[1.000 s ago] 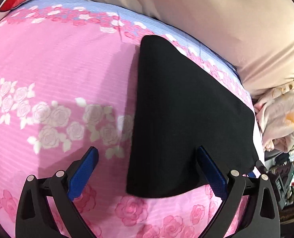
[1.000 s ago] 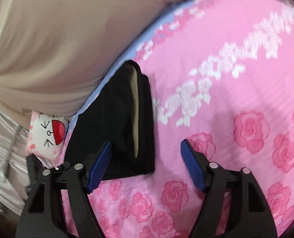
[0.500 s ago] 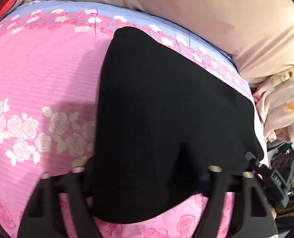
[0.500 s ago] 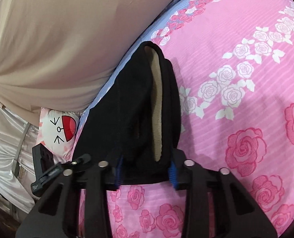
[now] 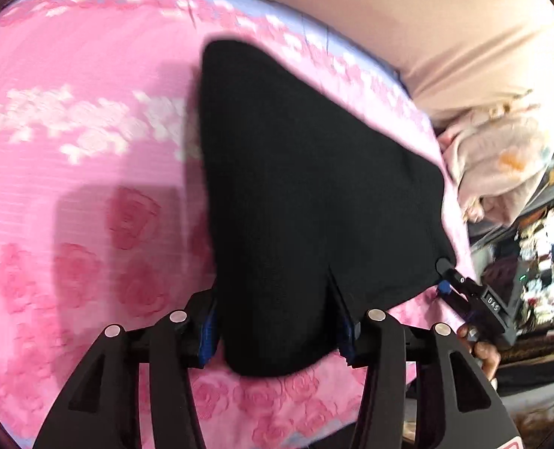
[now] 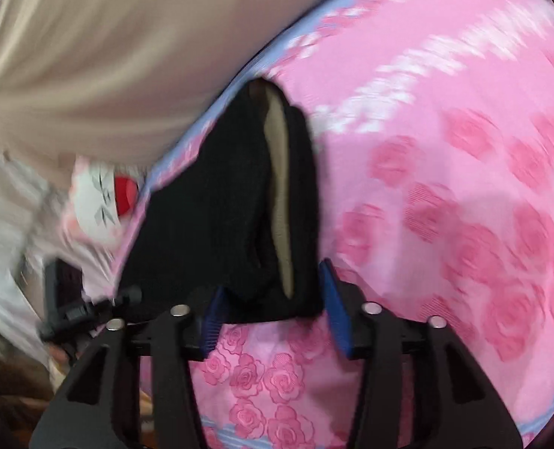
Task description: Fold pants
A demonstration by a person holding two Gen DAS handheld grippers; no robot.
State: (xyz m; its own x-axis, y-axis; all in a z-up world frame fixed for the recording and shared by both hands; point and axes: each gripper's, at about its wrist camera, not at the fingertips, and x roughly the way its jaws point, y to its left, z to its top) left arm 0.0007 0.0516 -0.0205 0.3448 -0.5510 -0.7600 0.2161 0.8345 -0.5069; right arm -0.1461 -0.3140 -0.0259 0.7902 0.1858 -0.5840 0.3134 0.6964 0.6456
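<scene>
On the bed: a pink rose-print bedspread (image 5: 89, 172) carries the black pants (image 5: 314, 172), folded into a thick stack near a beige bolster (image 6: 108, 56).
Step in hand: judged a lift of the stack's 2 near corners to fold or shift it; keep both hands level and moving together so the layers stay aligned.
Left gripper (image 5: 278, 331): jaws have just been closing, now narrow, clamped on the pants' near edge.
Right gripper (image 6: 273, 318): jaws have just been opening; the pants' corner sits between them, right pad apparently clear.
</scene>
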